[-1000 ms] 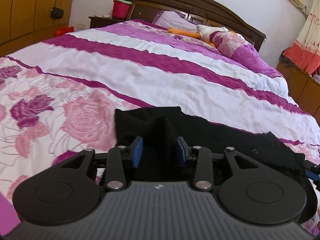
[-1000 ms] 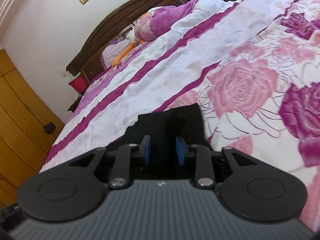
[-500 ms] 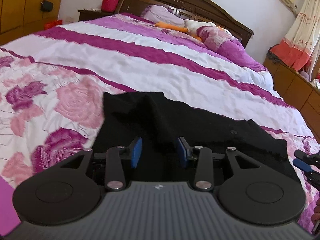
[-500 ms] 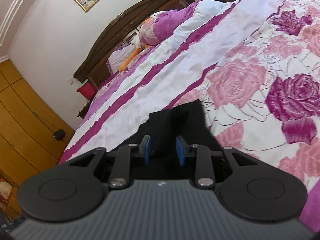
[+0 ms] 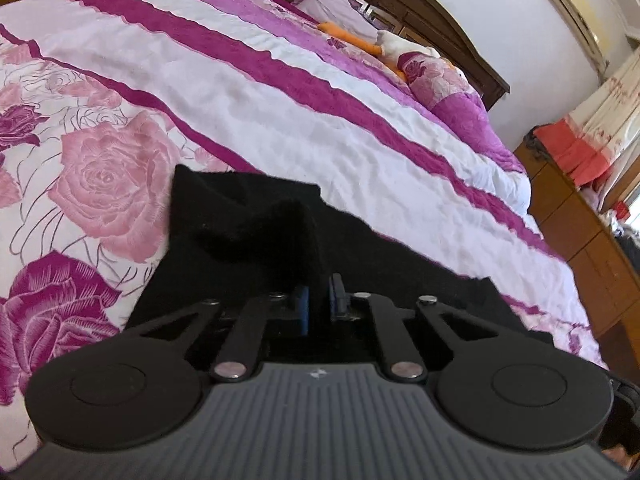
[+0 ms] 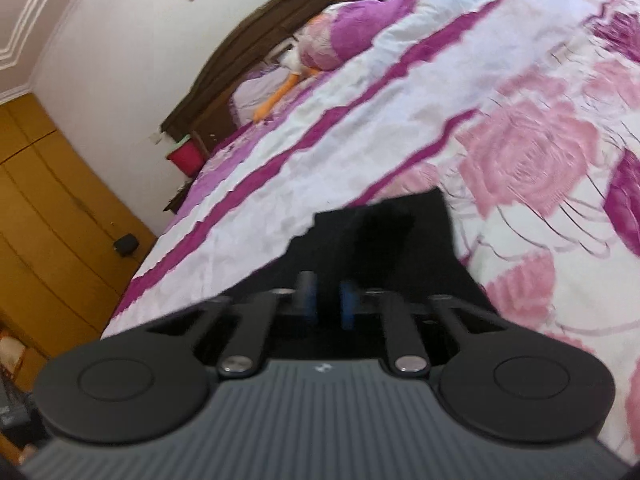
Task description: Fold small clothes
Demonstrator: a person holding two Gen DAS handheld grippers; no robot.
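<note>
1. Since half a second ago the left gripper (image 5: 319,304) has narrowed its blue-padded fingers (image 5: 301,312) from a moderate gap to a slim one, pinching a raised ridge of the black knitted garment (image 5: 248,232) between them; both cameras have also tilted, so the bed now runs diagonally across each view.
2. The right gripper (image 6: 327,300) has changed less: its fingers (image 6: 309,294) stand a narrow way apart with black fabric (image 6: 384,236) bunched up between them. This view is blurred, so the pads seem to grip the cloth, but I cannot tell for sure.
3. The garment lies on the bed's white quilt with pink and magenta roses (image 5: 104,176), at the near edge by both grippers. In the left view it spreads from a squared corner at upper left towards the right, past the gripper body.
4. In the left view, the fabric rises into a dark peak just ahead of the fingers, while the rest lies flat on the quilt.
5. Magenta stripes (image 5: 280,76) cross the quilt beyond the garment.
6. Near the dark wooden headboard (image 5: 420,12), an orange and white plush toy (image 5: 384,44) rests beside a rolled purple floral pillow (image 5: 440,84).
7. In the right view, a yellow wooden wardrobe (image 6: 52,216) stands at the left, well apart from the garment.
</note>
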